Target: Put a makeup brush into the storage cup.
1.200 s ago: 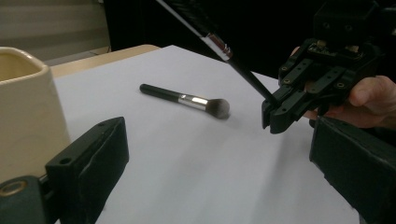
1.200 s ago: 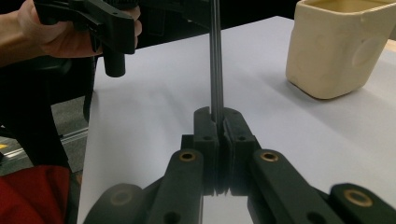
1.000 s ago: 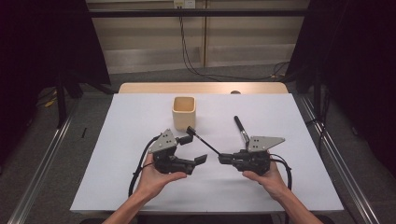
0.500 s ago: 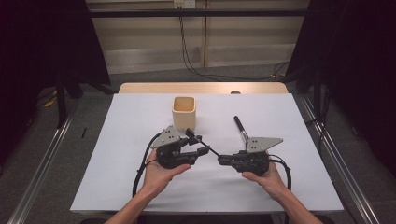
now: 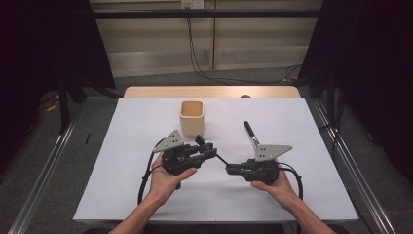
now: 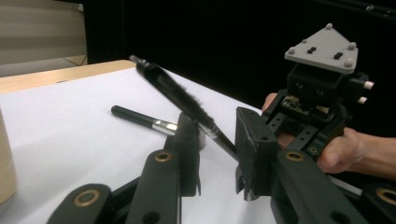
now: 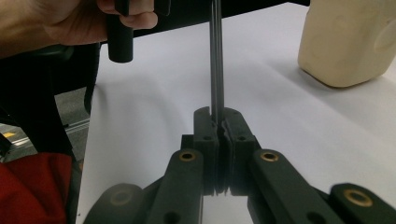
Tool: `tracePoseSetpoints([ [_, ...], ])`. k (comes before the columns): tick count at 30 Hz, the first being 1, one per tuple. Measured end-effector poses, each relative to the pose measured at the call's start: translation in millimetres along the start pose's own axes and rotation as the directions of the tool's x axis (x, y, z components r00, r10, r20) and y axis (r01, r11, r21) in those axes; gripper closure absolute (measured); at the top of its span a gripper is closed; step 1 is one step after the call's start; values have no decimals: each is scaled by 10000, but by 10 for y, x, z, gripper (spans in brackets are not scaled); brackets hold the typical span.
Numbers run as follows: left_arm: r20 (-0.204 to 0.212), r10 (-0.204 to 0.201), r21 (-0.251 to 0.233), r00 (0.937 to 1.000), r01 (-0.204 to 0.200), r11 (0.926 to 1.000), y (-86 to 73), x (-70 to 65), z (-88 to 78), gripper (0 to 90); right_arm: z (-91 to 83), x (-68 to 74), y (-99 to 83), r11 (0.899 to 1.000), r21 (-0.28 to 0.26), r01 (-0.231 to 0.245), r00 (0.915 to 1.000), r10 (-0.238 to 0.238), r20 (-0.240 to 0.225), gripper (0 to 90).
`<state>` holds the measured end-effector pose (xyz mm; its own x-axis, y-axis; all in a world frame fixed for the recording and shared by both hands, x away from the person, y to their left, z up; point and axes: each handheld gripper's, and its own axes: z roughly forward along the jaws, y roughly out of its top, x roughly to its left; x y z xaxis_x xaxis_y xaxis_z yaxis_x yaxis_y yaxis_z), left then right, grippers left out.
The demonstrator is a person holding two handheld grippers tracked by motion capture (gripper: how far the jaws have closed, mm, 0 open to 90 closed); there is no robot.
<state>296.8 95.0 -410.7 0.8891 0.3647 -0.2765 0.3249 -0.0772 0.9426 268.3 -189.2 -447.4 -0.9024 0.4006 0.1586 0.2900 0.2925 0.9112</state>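
In the high view, a thin black brush is spanned between the left gripper and the right gripper, in front of a beige cup; a second brush lies apart on the white table.

In the left gripper view, the jaws have just been closing around the brush shaft, with a gap left at each pad; squeezing should be finished before anything is released.

In the right gripper view, the jaws are clamped tight on the brush's end, which should be kept steady.

Left tool, jaws just closing, faces right tool, clamped shut.
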Motion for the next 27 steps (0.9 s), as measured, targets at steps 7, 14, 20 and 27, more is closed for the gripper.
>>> tracePoseSetpoints([
  [7,161,-243,-96,9996,245,9997,2,-14,12,769,42,16,-9,9998,161,91,10000,-91,-37,863],
  [14,201,-212,-70,9996,213,9997,9,-41,27,789,73,31,-20,9997,254,64,10000,-62,-72,862],
  [20,464,-209,18,9987,208,9998,28,-81,50,819,91,51,-29,9994,355,22,9999,-19,-104,855],
  [27,769,-240,232,9967,223,9995,80,-129,116,852,112,59,-41,9991,420,-72,10000,73,-6,814],
])
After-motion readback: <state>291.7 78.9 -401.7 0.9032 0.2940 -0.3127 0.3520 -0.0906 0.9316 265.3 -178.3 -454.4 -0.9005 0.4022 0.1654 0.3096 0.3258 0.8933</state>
